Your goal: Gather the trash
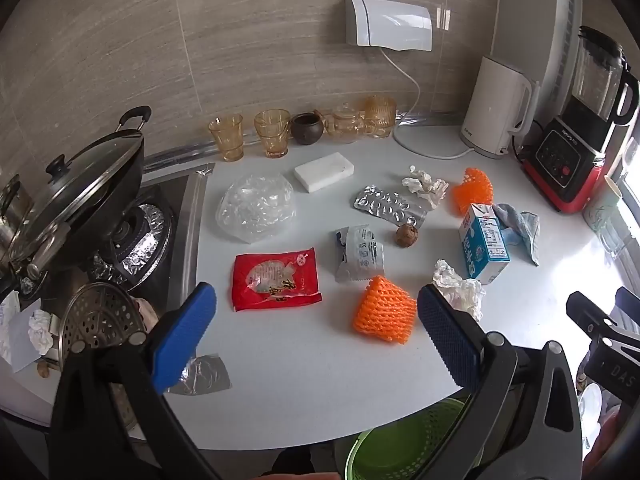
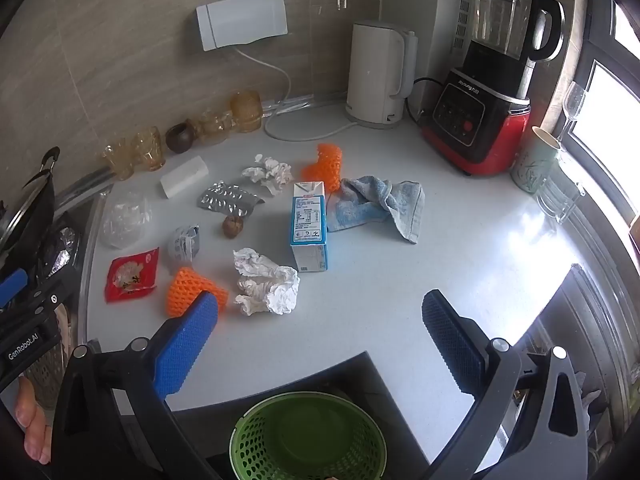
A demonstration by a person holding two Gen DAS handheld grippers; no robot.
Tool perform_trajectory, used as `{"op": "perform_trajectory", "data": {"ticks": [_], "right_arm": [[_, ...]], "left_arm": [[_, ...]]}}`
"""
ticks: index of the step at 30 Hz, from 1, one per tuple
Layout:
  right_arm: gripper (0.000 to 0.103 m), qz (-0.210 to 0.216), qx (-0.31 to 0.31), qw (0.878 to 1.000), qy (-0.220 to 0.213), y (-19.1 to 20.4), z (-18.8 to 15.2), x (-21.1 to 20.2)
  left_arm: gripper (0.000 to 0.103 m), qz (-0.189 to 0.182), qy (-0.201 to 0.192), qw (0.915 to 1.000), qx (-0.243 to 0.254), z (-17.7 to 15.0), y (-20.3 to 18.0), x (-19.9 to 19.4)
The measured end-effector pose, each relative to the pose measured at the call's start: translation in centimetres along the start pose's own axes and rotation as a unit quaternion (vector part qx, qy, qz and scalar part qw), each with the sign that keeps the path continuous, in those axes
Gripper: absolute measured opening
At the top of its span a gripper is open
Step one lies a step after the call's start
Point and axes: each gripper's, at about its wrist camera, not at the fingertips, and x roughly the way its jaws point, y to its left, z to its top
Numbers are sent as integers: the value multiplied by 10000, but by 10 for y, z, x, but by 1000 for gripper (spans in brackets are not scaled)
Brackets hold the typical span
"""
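Observation:
Trash lies scattered on the white counter [image 1: 304, 368]: a red snack wrapper [image 1: 276, 280], an orange foam net [image 1: 385, 316], crumpled white tissue [image 1: 460, 290], a silver wrapper [image 1: 359, 254], a blister pack [image 1: 388, 205], a brown nut [image 1: 407, 235], a clear plastic bag [image 1: 256, 206] and a blue-white milk carton [image 1: 484, 240]. My left gripper [image 1: 316, 320] hovers open above the counter's near part, nothing between its blue pads. My right gripper [image 2: 320, 320] is open too, empty, near the tissue [image 2: 266, 282] and carton [image 2: 309, 226]. A green perforated bin [image 2: 308, 436] stands below the counter edge.
A wok with glass lid [image 1: 80, 184] and a steamer rack [image 1: 100, 318] occupy the stove at left. Amber glasses [image 1: 272, 132], a white kettle [image 1: 496, 108], a red-black blender [image 2: 492, 80], a blue cloth [image 2: 380, 204], a second orange net [image 1: 472, 188], a white block [image 1: 324, 170].

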Motion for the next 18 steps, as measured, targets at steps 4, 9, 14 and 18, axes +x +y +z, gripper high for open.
{"op": "perform_trajectory", "data": {"ticks": [4,9,14,18], "right_arm": [[101,-11,-8,10000,-11,1,0,0],[101,-12,-10,10000,-7,2,1,0],[101,-11,-4,10000,-1,2,2,-1],[101,6,20,10000,0,1,3,-2]], "left_arm": [[97,-13,-7,10000,-15,0,0,-2],[97,-24,40,10000,-12,0,0,0],[97,-45,49,10000,7,0,0,0],[97,-40,44,10000,14,1,2,0]]}}
